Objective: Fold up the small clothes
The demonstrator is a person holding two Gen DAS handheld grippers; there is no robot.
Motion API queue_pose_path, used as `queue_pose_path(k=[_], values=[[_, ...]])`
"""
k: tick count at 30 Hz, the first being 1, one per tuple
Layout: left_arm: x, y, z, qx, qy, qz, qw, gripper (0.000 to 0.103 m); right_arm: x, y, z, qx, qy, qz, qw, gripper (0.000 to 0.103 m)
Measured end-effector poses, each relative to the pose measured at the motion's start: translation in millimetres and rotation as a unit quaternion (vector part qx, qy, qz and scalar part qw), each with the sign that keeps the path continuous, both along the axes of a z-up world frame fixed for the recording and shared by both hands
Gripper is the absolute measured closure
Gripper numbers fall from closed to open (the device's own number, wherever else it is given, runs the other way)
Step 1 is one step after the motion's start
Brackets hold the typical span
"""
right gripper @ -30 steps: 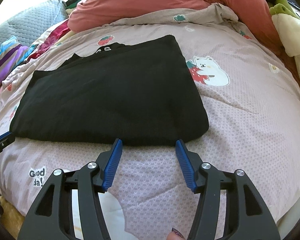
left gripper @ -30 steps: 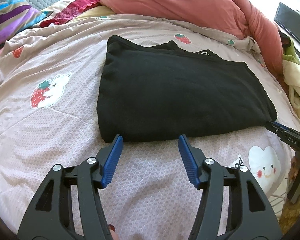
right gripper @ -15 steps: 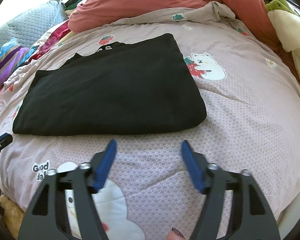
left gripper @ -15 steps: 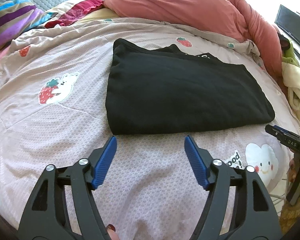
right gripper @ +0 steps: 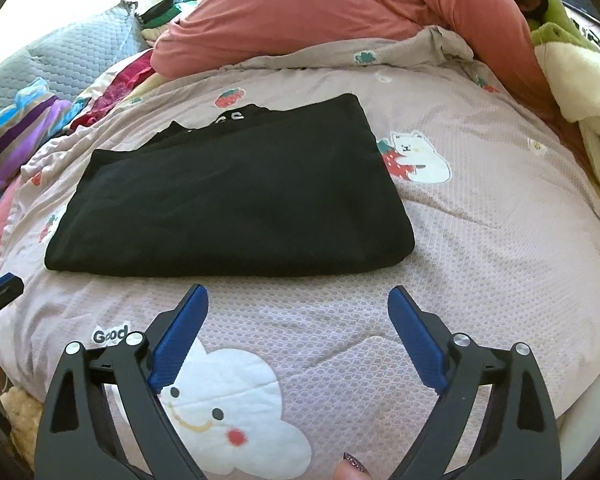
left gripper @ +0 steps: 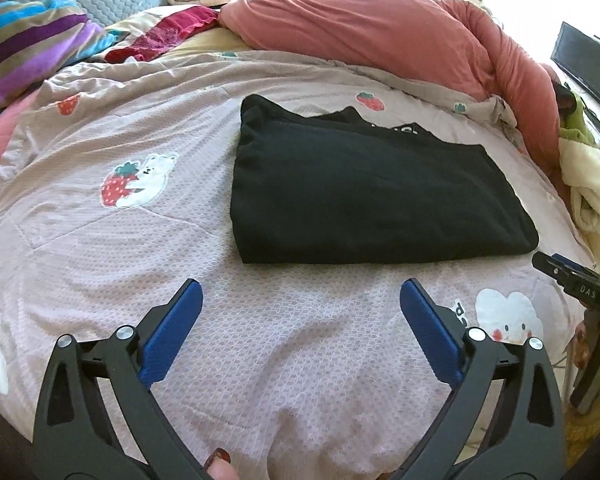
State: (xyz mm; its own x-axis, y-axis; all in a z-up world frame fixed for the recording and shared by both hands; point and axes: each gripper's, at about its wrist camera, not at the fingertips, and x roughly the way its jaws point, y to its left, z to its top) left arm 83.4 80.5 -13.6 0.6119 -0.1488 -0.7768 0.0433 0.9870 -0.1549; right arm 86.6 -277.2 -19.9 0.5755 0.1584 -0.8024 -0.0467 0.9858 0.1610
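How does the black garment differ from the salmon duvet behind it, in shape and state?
The black garment lies flat, folded into a neat rectangle; the salmon duvet is bunched in a puffy, rumpled heap. The garment sits mid-bed, near both grippers; the duvet lies along the far edge. The garment looks thin and dark, the duvet thick and padded. Both rest on the pink bedspread, touched by neither gripper.

Black garment (left gripper: 372, 196): matt knit cloth, soft, fine rough weave. Bed cover (left gripper: 260, 340): pale pink waffle-textured cloth, printed patches smooth. Far duvet (left gripper: 372, 36): salmon cloth, matt, puffy. Left gripper (left gripper: 300, 316), right gripper (right gripper: 298, 320): matt black plastic arms, blue ribbed rubbery pads (left gripper: 172, 332), shiny metal screws.
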Motion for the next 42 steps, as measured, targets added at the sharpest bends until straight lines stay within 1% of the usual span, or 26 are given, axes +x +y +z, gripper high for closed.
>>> queue_pose_path(k=[9, 11, 20, 32, 42], values=[[-8, 9, 12, 0.002, -0.010, 0.017, 0.9998, 0.010, -8, 9, 17, -0.005, -0.017, 0.015, 1.000, 0.012], [-10, 12, 14, 0.000, -0.010, 0.021, 0.9997, 0.010, -10, 11, 22, -0.005, -0.023, 0.018, 1.000, 0.008], [-18, 22, 21, 0.006, -0.016, 0.036, 0.9992, 0.010, -15, 28, 42, -0.004, -0.044, 0.042, 0.998, 0.007], [-23, 39, 32, 0.009, -0.028, 0.060, 0.9978, 0.010, -16, 62, 63, -0.004, -0.068, 0.084, 0.994, 0.007], [-22, 56, 33, 0.018, -0.030, 0.083, 0.9959, 0.009, -13, 96, 71, -0.008, -0.083, 0.125, 0.989, 0.006]])
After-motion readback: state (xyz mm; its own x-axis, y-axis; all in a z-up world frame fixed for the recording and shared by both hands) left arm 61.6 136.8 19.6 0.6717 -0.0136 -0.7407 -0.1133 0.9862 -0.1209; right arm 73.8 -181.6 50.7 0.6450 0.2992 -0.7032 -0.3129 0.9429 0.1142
